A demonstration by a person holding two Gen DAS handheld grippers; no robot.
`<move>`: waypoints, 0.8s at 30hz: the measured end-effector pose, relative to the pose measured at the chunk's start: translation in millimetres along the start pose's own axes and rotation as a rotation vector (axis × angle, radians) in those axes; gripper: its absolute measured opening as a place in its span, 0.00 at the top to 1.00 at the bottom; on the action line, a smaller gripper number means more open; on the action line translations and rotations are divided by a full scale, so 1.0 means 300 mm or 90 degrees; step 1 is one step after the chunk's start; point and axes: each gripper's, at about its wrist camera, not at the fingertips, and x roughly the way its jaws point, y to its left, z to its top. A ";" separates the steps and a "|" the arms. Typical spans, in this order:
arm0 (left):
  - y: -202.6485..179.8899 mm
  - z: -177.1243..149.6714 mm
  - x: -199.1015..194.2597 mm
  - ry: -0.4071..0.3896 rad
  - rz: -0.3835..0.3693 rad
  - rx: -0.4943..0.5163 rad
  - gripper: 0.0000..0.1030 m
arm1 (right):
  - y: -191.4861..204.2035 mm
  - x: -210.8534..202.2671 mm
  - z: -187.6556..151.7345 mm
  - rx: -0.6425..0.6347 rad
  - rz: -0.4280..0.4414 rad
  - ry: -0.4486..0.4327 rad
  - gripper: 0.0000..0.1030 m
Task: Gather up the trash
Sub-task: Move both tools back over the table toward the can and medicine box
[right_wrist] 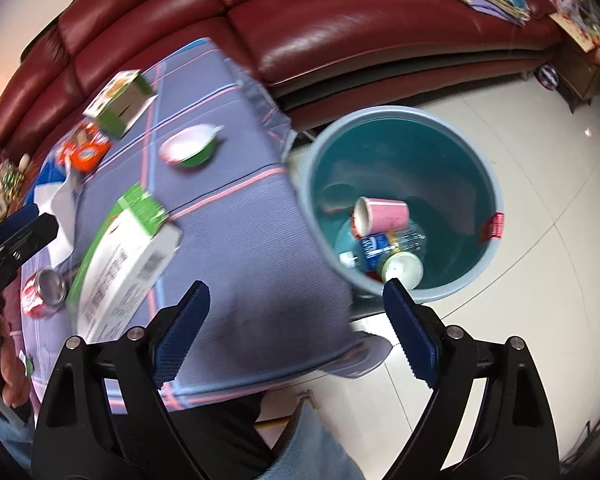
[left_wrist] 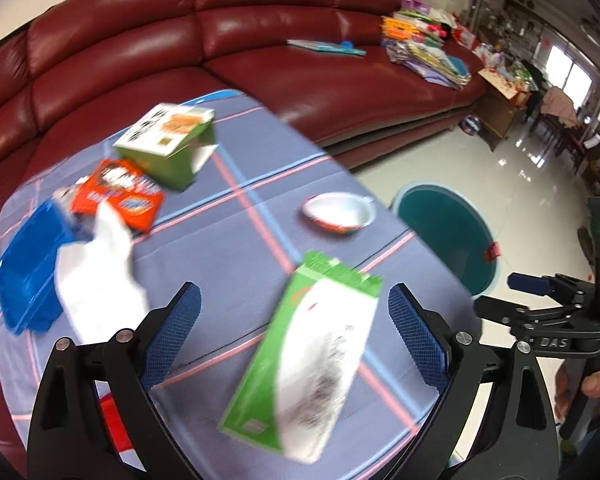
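While both grippers, left gripper [left_wrist: 294, 330] and right gripper [right_wrist: 296, 330], hold empty, open jaws, the near green-and-white carton [left_wrist: 304, 364] looks light and crushable; grip across its narrow sides.

— What's on the surface [left_wrist: 228, 264]?
— A bowl [left_wrist: 339, 213] near the edge beside the bin [right_wrist: 404, 200]; a carton [left_wrist: 306, 360] near the front edge; an open box [left_wrist: 170, 142] toward the sofa [left_wrist: 180, 40].
— And in the bin?
— A cup [right_wrist: 380, 214] and a bottle [right_wrist: 384, 246].
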 end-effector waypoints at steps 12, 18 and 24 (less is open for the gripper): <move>0.270 -0.159 -0.105 0.000 0.079 -0.030 0.08 | 0.247 0.093 -0.080 -0.084 0.023 0.054 0.18; 0.417 -0.203 -0.128 0.006 0.106 -0.063 0.08 | 0.339 0.141 -0.085 -0.118 0.023 0.074 0.18; 0.490 -0.232 -0.124 0.012 0.120 -0.082 0.08 | 0.416 0.188 -0.043 -0.135 0.030 0.081 0.18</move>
